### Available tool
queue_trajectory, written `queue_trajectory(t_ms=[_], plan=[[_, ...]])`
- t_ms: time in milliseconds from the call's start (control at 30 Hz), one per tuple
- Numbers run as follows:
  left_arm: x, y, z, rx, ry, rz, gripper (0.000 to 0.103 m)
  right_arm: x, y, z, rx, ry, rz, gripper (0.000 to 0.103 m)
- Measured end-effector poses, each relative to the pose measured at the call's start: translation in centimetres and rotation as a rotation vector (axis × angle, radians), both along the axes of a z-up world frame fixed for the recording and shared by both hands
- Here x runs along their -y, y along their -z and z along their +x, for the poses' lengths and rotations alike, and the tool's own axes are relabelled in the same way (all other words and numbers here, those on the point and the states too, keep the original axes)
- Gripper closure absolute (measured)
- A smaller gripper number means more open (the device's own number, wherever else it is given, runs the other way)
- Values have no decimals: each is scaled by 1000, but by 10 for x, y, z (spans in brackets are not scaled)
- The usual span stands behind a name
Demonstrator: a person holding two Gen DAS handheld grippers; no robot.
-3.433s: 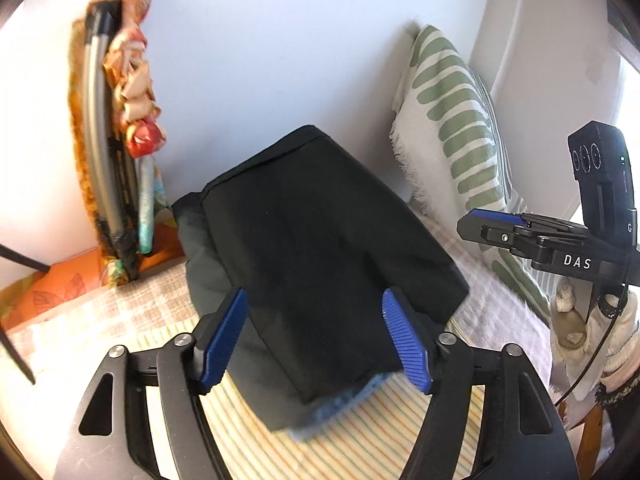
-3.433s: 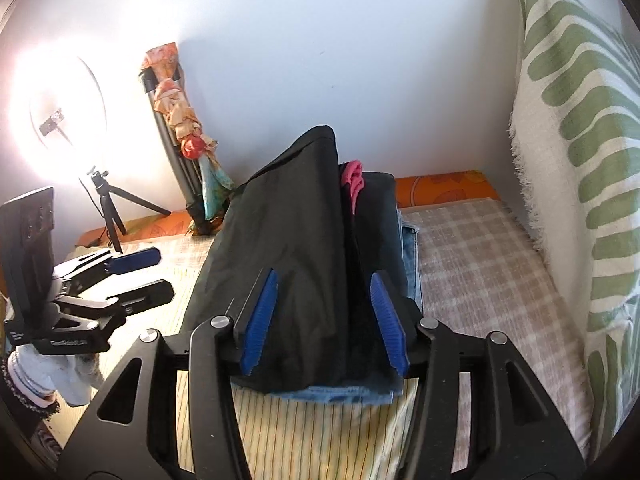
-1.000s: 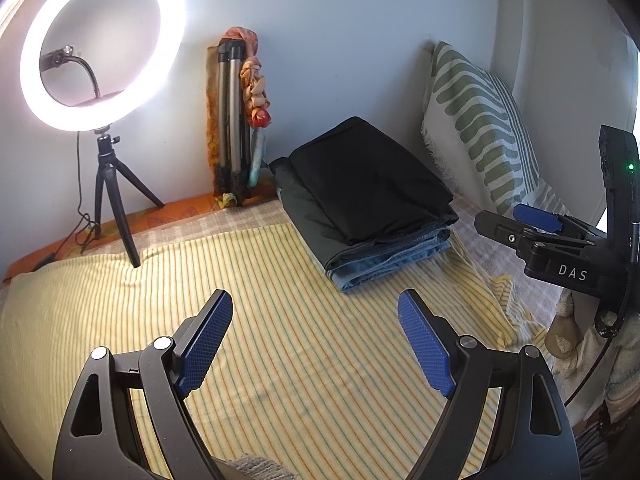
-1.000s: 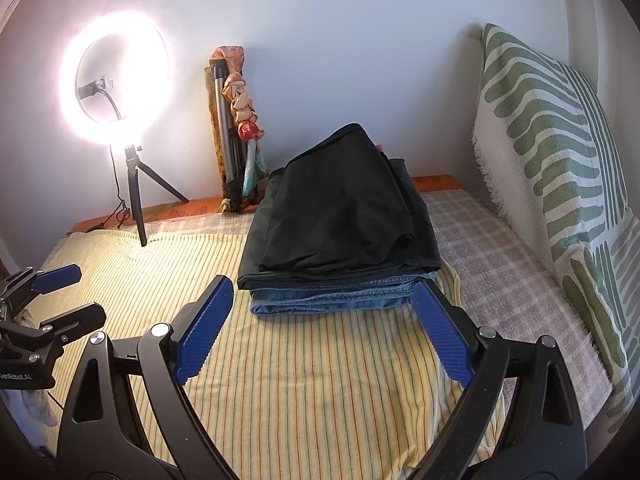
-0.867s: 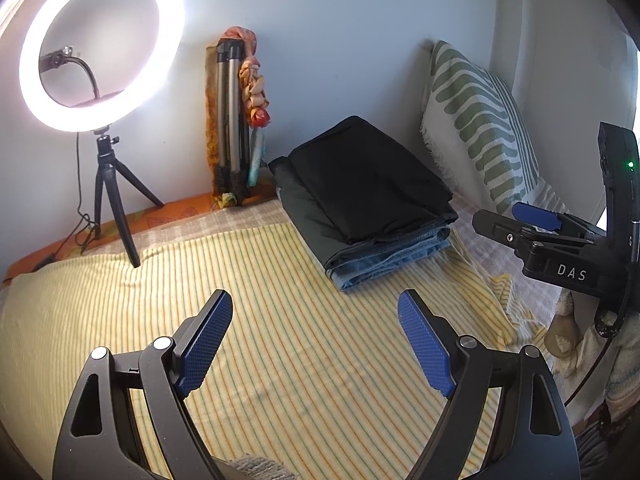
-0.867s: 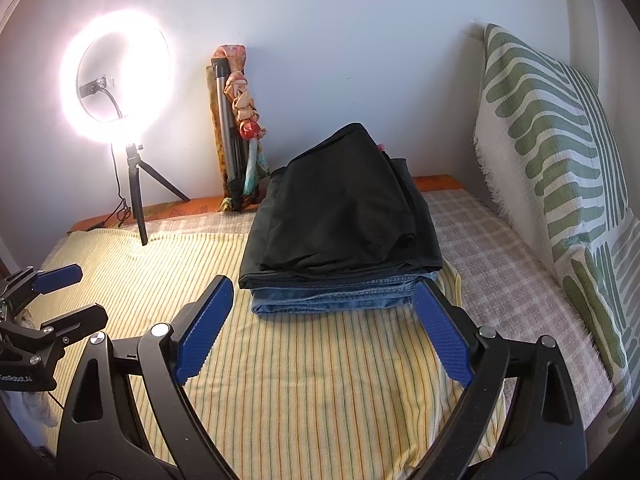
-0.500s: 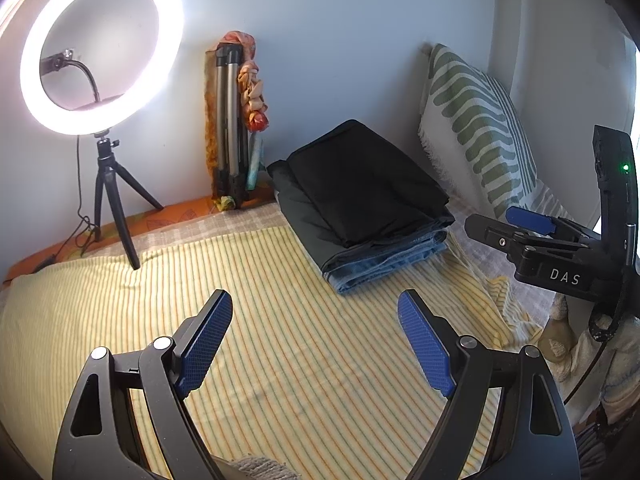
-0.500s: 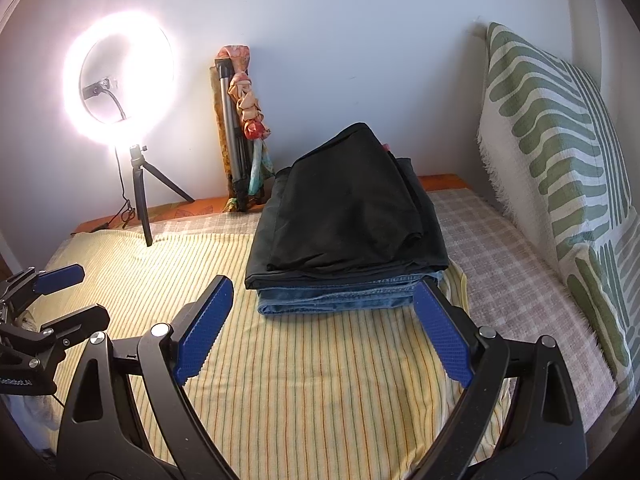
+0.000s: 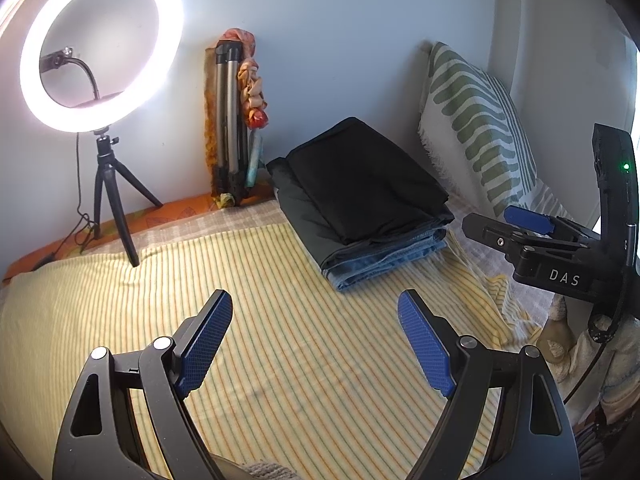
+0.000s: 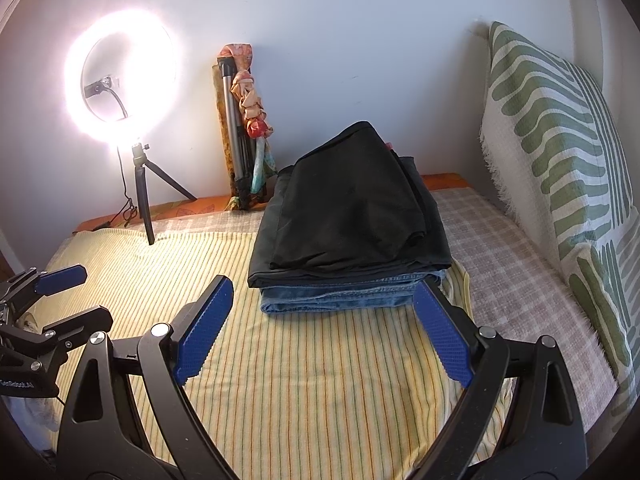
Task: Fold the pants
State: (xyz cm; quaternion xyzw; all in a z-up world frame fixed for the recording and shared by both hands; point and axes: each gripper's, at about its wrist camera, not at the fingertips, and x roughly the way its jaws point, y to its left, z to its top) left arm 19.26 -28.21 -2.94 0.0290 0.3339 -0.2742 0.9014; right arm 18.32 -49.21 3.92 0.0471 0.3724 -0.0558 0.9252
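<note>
I count two grippers. My left gripper (image 9: 316, 336) has its jaws spread wide with nothing between them, only striped bedspread (image 9: 280, 300) under the gap. My right gripper (image 10: 322, 324) is the same: jaws wide, holding nothing.

One stack of folded clothes on the bed: black pants (image 10: 352, 208) on top, a dark grey garment (image 10: 264, 256) under them, folded jeans (image 10: 340, 296) at the bottom, and a sliver of something pink (image 10: 388, 146) at the back that I can't identify. From my right jaws the stack sits just ahead, its front edge near the right fingertip but not touching. From my left jaws it lies ahead and to the right, well apart.

One lit ring light (image 9: 100, 44) on a small tripod, ahead-left of both jaws. One folded tripod (image 9: 228, 120) with a cloth strip tied on it, leaning at the wall. One green-patterned pillow (image 10: 560, 152), off to the right.

Versus a few seconds back: both jaws were right up at the black pants, and now both have pulled back from them. Over the last second nothing has moved.
</note>
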Motion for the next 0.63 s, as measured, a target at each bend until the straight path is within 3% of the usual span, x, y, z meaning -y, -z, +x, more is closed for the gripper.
queue_trajectory(t_ms=[633], plan=[[0,-2,-2,25,-3,9,18,-5,6,2,-8,-18,0,9]])
